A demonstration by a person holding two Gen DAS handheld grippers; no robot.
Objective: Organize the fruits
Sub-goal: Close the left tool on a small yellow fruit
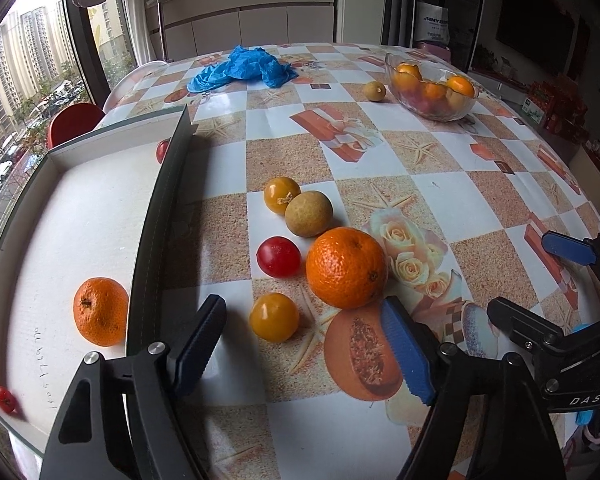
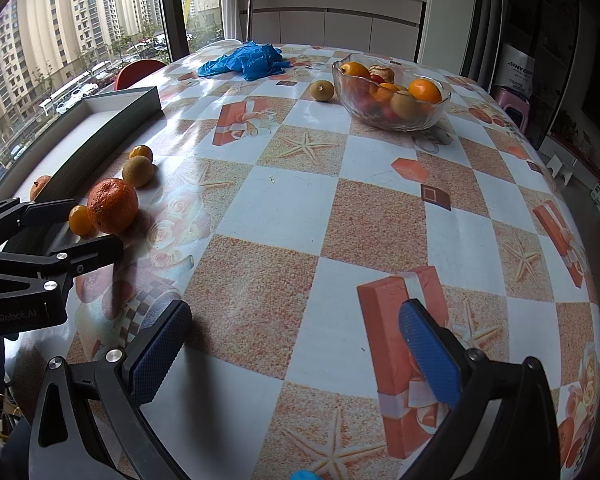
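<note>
**Fruit loose beside the tray**

Counter (image 1: 440, 196) carried the white tray (image 1: 100, 216), holding one orange (image 1: 100, 311). Beside it lay the large orange (image 1: 346, 267) and yellow fruit (image 1: 274, 317). Both the left gripper (image 1: 304, 350) and the right gripper (image 2: 296, 354) stood wide, empty. A nudge from closing fingers could roll the fruit away.

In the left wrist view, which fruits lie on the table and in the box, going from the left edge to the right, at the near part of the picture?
Small red fruit in the box corner → orange mandarin inside the white box → small yellow round fruit on the tablecloth → large orange mandarin on the tablecloth.
</note>
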